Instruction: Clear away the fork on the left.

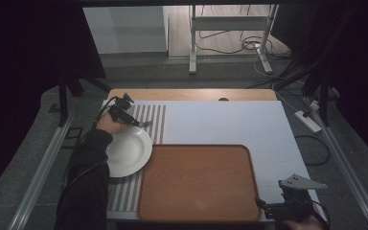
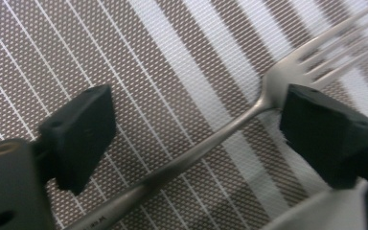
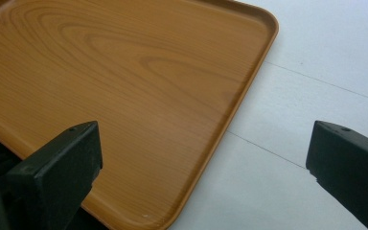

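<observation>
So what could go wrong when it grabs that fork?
The left gripper has its fingers open around the fork, whose thin handle lies flat on the striped mat; it might slip out. The plate sits close by, so the fork could knock it.

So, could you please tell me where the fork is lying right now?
In the high view the fork lies at the table's left on the striped placemat, just beyond the white plate, between the open jaws of the left hand-held gripper.
</observation>
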Demonstrator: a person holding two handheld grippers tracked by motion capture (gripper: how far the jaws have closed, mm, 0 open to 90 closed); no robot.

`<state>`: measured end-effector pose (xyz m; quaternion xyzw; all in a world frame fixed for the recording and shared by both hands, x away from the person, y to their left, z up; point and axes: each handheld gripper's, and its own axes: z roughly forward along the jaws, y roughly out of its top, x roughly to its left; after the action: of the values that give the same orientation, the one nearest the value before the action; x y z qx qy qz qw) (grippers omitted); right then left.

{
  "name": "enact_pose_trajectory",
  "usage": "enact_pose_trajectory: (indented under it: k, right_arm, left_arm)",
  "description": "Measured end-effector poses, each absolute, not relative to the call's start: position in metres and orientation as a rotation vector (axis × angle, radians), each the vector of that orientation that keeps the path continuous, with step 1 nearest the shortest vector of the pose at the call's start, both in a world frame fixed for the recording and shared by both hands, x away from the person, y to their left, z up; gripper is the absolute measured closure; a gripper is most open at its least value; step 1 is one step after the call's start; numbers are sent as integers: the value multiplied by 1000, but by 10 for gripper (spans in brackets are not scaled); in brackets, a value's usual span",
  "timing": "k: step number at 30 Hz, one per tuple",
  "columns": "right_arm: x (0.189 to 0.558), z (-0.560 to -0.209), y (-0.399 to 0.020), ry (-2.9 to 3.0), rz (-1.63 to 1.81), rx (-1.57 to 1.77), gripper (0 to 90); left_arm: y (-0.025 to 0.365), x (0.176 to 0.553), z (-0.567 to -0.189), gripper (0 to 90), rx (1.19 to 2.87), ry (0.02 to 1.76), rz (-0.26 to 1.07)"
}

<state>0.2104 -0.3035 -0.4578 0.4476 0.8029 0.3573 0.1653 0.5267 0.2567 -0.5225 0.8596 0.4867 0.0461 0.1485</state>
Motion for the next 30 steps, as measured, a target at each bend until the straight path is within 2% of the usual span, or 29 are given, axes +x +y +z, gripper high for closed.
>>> enact_pose_trajectory:
  k: [3, 5, 10, 14, 15, 18, 24, 30]
  right_arm:
    - [210, -458, -304, 2287, 1020, 1274, 0]
    - [210, -458, -304, 2288, 1018, 1274, 0]
    - [210, -458, -304, 2287, 1021, 1274, 0]
    - [210, -458, -303, 2287, 1020, 1272, 0]
    - [210, -458, -303, 2288, 1019, 1269, 0]
    - [210, -458, -303, 2287, 1020, 1270, 0]
    - [210, -458, -303, 2289, 1019, 1269, 0]
    - [210, -458, -304, 2291, 1019, 1273, 0]
  left_arm:
    - [259, 527, -522, 164, 2483, 1366, 117]
    - [263, 526, -520, 232, 2492, 1346, 120]
    - [273, 523, -518, 466, 2477, 1350, 134]
    - [274, 521, -518, 528, 2482, 1315, 151]
    - [274, 518, -517, 655, 2511, 1239, 180]
    - [273, 515, -517, 735, 2551, 1135, 188]
    - [274, 512, -518, 852, 2583, 1030, 174]
    - [278, 511, -519, 863, 2544, 1037, 157]
